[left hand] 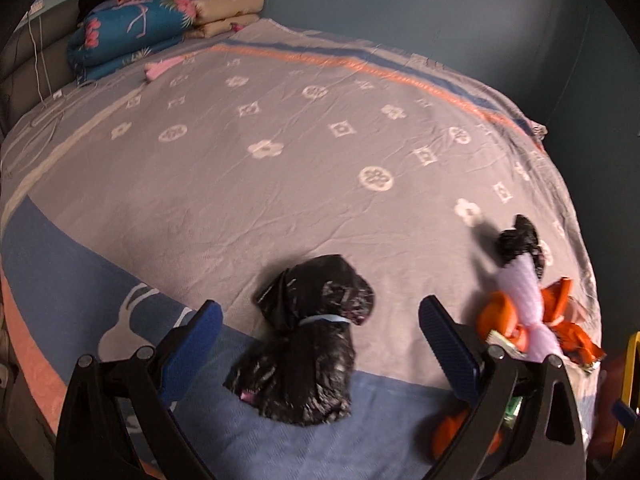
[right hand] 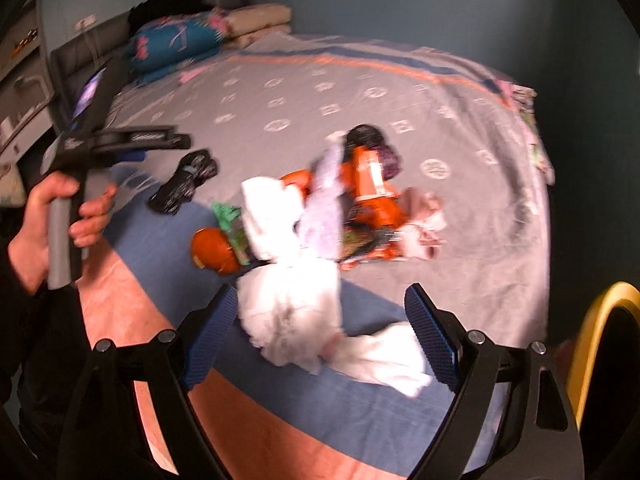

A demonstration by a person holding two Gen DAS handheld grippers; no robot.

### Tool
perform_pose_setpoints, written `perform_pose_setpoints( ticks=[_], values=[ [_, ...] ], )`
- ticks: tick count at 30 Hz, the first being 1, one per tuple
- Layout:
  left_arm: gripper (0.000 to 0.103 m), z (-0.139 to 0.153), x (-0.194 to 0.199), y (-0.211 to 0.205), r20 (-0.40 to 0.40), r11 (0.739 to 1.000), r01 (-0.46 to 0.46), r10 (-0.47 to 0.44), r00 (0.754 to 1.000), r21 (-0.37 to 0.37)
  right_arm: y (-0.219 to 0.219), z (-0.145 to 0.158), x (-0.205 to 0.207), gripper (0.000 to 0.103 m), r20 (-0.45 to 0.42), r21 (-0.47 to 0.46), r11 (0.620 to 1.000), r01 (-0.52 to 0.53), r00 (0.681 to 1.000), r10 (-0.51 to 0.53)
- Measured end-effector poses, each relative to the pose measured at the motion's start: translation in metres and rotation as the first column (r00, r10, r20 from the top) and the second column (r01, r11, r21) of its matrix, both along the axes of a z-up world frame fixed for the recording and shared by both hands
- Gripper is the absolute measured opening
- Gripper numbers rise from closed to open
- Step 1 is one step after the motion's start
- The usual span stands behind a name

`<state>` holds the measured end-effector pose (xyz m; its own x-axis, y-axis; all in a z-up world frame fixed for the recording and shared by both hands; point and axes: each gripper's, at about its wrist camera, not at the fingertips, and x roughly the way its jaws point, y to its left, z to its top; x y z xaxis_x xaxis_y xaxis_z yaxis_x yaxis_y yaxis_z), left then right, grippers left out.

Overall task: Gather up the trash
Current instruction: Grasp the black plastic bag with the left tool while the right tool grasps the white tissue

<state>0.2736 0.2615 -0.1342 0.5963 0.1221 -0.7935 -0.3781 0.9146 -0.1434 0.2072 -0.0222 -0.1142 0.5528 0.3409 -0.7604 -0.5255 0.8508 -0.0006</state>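
Observation:
A rolled black trash bag (left hand: 308, 352) with a pale blue band lies on the bed's near edge. My left gripper (left hand: 320, 312) hangs open over it, with the bag in the gap between its blue pads (left hand: 192, 344) and no pad pressing it. To its right is a heap of orange wrappers (left hand: 504, 320), a pale purple tissue (left hand: 524, 284) and a small black bag (left hand: 516, 240). In the right wrist view, crumpled white tissue (right hand: 292, 312) lies between the wide-open fingers of my right gripper (right hand: 320, 300). The orange wrappers (right hand: 372, 184) sit just beyond it. A hand (right hand: 40, 220) holds the left gripper (right hand: 180, 142) above the black bag (right hand: 184, 184).
The bed (left hand: 280, 184) has a grey patterned sheet with blue and salmon borders. Folded quilts (left hand: 132, 28) and dark clothes are stacked at the headboard, far left. A yellow-rimmed container (right hand: 600, 312) stands off the bed's right corner. A blue-green wall runs behind.

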Motion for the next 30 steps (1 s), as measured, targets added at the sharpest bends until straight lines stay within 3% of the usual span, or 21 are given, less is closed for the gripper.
perform_pose_setpoints(
  ticks=[6, 13, 19, 26, 30],
  values=[
    [0.095, -0.021, 0.008, 0.01, -0.028, 1.0, -0.009, 0.009, 1.0, -0.001, 0.03, -0.023, 0.007, 0.073, -0.017, -0.075, 0.994, -0.077, 0.997, 0.076],
    [0.093, -0.034, 0.017, 0.01, -0.044, 1.0, 0.013, -0.013, 0.999, 0.008, 0.043, -0.039, 0.024, 0.063, -0.041, -0.113, 0.99, -0.082, 0.996, 0.078],
    [0.074, -0.047, 0.028, 0.006, -0.071, 0.998, 0.055, -0.056, 0.996, -0.017, 0.042, -0.047, 0.039, 0.048, -0.098, -0.097, 0.993, -0.069, 0.993, 0.059],
    [0.042, -0.051, 0.03, -0.006, -0.07, 0.994, 0.106, -0.106, 0.992, -0.004, 0.045, -0.052, 0.041, 0.026, -0.142, -0.066, 0.994, -0.085, 0.987, 0.075],
    [0.035, -0.045, 0.026, -0.009, -0.048, 0.994, 0.114, -0.113, 0.992, 0.005, 0.041, -0.05, 0.045, 0.02, -0.184, -0.016, 0.998, -0.066, 0.981, 0.062]
  ],
)
